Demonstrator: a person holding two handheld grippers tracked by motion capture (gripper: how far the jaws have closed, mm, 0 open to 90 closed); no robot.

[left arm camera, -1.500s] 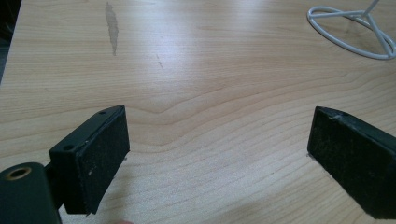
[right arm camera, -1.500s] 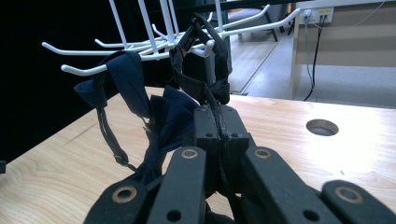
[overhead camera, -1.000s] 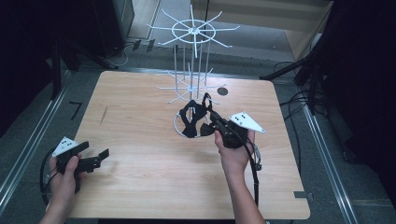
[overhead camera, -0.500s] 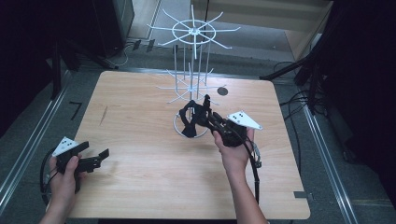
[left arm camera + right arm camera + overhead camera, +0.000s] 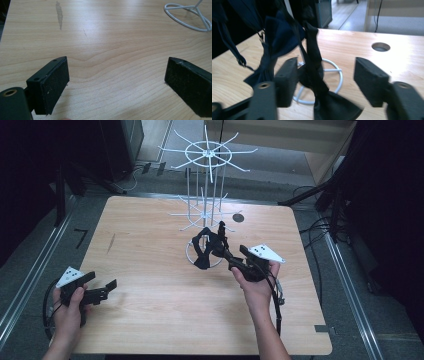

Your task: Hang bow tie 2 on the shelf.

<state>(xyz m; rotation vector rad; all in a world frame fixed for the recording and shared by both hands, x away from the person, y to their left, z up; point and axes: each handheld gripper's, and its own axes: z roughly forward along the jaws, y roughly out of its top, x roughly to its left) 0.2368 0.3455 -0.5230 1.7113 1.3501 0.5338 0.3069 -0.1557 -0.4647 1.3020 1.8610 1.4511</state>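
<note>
At the lower left of the high view, the left gripper [image 5: 107,287] sat just above the pale wooden table [image 5: 150,255], held in the person's left hand [image 5: 67,307], with its grey three-cornered plate [image 5: 69,275] at its outer side. In the left gripper view its two black jaws stood wide apart with bare wood grain between them and nothing held; a grey scuff mark [image 5: 59,13] lay on the boards at the upper left of that view, and part of the white wire ring base [image 5: 187,17] showed at the upper right.

Near the centre of the high view stood the tall white wire display rack [image 5: 207,185], its spoked arms spreading at the top of the frame and its ring base resting on the table. Black fabric bow ties with straps [image 5: 207,247] hung bunched at the rack's lower part, over the ring base.

Right of centre, the right gripper [image 5: 225,251] reached up and left from the person's right hand [image 5: 257,282] into that dark bundle. In the right gripper view its jaws were well apart, a black bow tie strap [image 5: 314,62] hanging between them just beside the left jaw; whether it touched that pad I could not tell. A round hole [image 5: 380,46] in the table lay at the upper right of that view.
</note>
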